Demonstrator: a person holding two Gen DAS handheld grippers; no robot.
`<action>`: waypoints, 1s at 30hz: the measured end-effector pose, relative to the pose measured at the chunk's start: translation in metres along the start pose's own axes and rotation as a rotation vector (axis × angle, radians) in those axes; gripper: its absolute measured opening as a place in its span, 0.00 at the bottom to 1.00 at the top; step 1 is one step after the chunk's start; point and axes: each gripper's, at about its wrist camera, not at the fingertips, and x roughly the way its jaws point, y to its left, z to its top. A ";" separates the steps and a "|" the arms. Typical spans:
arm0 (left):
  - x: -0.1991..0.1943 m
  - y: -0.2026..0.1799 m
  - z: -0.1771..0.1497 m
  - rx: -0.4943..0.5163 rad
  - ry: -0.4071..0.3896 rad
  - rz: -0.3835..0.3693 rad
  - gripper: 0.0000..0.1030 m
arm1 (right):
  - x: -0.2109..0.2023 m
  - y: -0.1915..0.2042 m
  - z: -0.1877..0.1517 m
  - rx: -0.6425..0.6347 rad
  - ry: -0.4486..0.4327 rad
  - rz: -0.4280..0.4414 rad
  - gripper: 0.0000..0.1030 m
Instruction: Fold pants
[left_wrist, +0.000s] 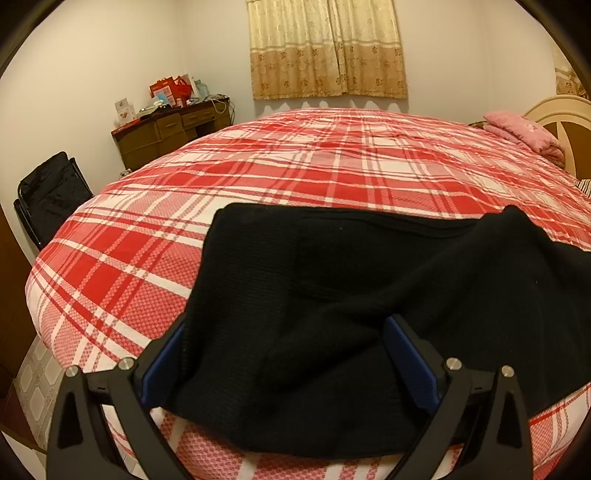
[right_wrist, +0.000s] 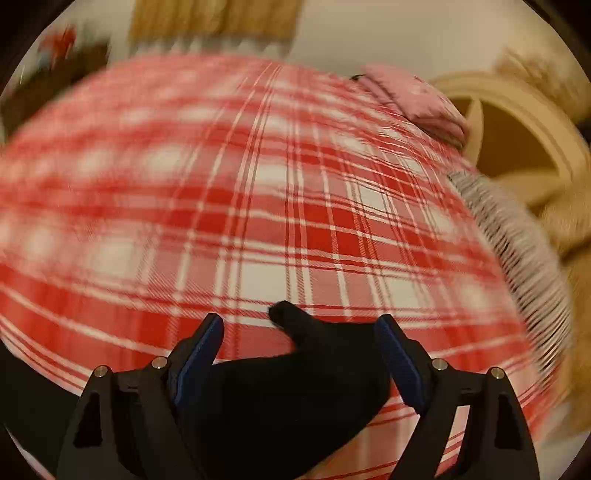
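Black knit pants lie folded in a wide band across the near part of a bed with a red and white plaid cover. My left gripper is open just above the pants' near edge, its blue pads on either side of the cloth. In the blurred right wrist view, my right gripper is open over a pointed end of the pants, which lies between the fingers on the plaid cover.
A pink folded blanket lies near the cream headboard at the far right. A brown desk with clutter and a black chair stand at the left wall. A striped cloth lies at the bed's right.
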 end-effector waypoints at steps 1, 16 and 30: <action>0.000 0.000 0.000 0.000 0.000 0.000 1.00 | 0.008 0.008 0.002 -0.065 0.030 -0.066 0.82; -0.001 -0.001 -0.001 0.000 -0.013 -0.004 1.00 | -0.088 -0.087 -0.050 0.399 -0.204 0.154 0.09; 0.001 0.000 0.003 -0.011 0.013 0.003 1.00 | -0.069 -0.091 -0.064 0.454 -0.212 0.350 0.84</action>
